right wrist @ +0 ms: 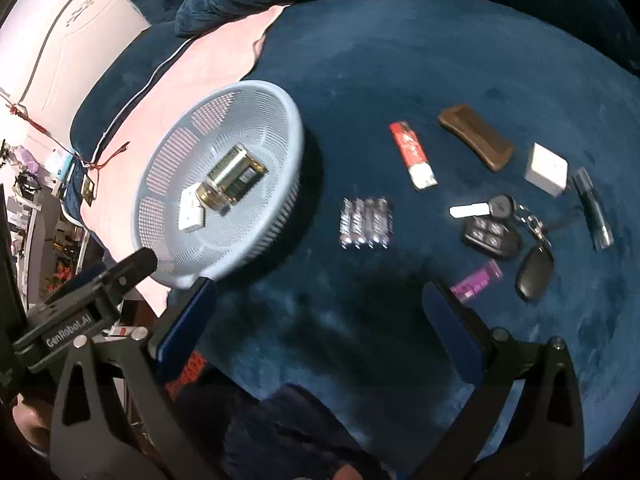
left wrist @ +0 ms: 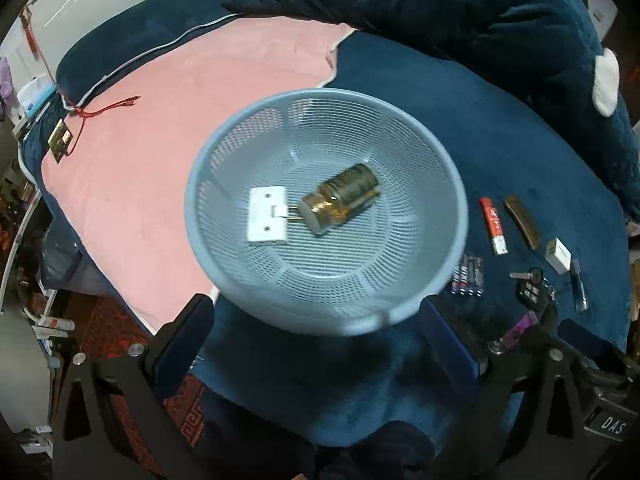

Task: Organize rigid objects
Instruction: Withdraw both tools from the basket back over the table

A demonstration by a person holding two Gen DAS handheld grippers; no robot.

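Observation:
A pale blue mesh basket (left wrist: 224, 152) (right wrist: 168, 148) sits on the bed and holds a gold-capped glass bottle (left wrist: 340, 198) (right wrist: 230, 178) and a white plug adapter (left wrist: 267, 216) (right wrist: 191, 212). My left gripper (left wrist: 320, 344) is open and empty just in front of the basket's near rim. My right gripper (right wrist: 316, 320) is open and empty above bare blue blanket. Beyond it lie a pack of batteries (right wrist: 366, 222) (left wrist: 468, 276), a red lighter (right wrist: 412, 154) (left wrist: 494, 226), a brown case (right wrist: 476, 136) (left wrist: 522, 222), a white cube charger (right wrist: 546, 168) (left wrist: 558, 256), car keys (right wrist: 496, 228) (left wrist: 532, 286), a purple item (right wrist: 476, 280) and a dark tube (right wrist: 594, 208).
A dark blue plush blanket (right wrist: 400, 60) covers the bed, with a pink towel (left wrist: 160, 120) to the left and a bunched blue plush (left wrist: 440, 8) behind. The bed edge drops to a patterned rug (left wrist: 108, 332) at the left. My left gripper shows in the right wrist view (right wrist: 100, 288).

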